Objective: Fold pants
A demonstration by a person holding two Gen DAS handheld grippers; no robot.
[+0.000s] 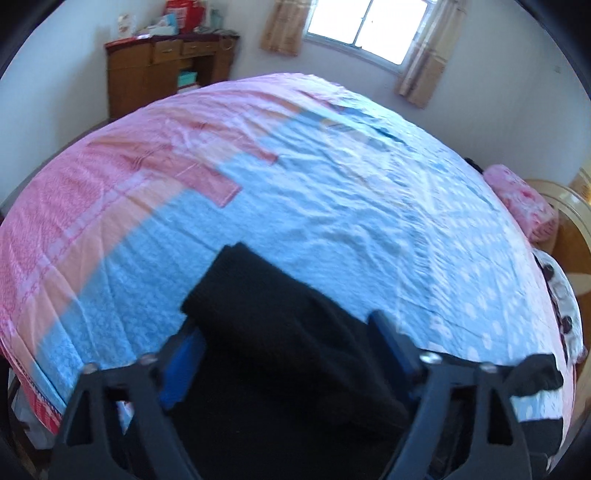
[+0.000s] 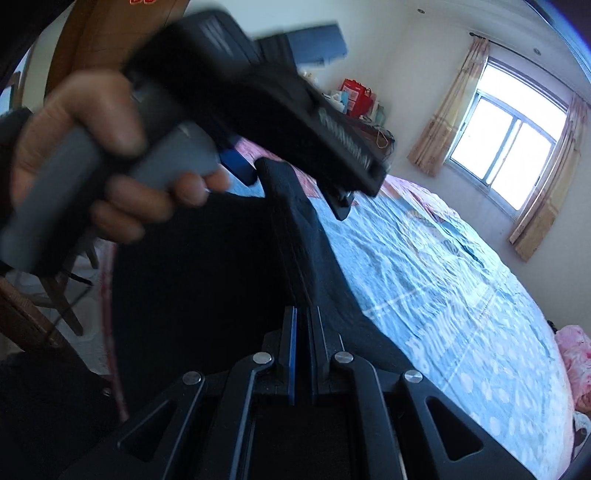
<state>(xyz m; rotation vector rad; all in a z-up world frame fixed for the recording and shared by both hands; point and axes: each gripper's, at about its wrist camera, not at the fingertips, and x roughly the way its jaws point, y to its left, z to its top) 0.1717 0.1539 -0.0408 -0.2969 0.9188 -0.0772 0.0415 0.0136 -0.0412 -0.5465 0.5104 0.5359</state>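
Here, the left tool [image 1: 286, 332] stands part open: its two blue-padded fingers [image 1: 184, 354] straddle the black pants [image 1: 280, 314], cloth between them, pads apart from it on both sides as far as the left wrist view shows. It is not gripping.

Right tool [image 2: 303, 332]: jaws clenched together, a thin fold of the black pants pinched between the pads; the cloth rises taut from the fingertips toward the left tool's body. A hand [image 2: 92, 155] wraps the grey handle of the left tool, seen upper left in the right wrist view.

Pants: one pair, black, lying at the near edge of the bed [image 1: 332, 184], partly lifted.

Count: two tools, one hand in view, one pair of pants, one bed with a pink-and-blue sheet, one pink pillow [image 1: 524, 199] at the bed's right edge, one wooden cabinet [image 1: 159, 70] beyond the bed's far left corner, one window [image 1: 365, 26] beyond its far side.
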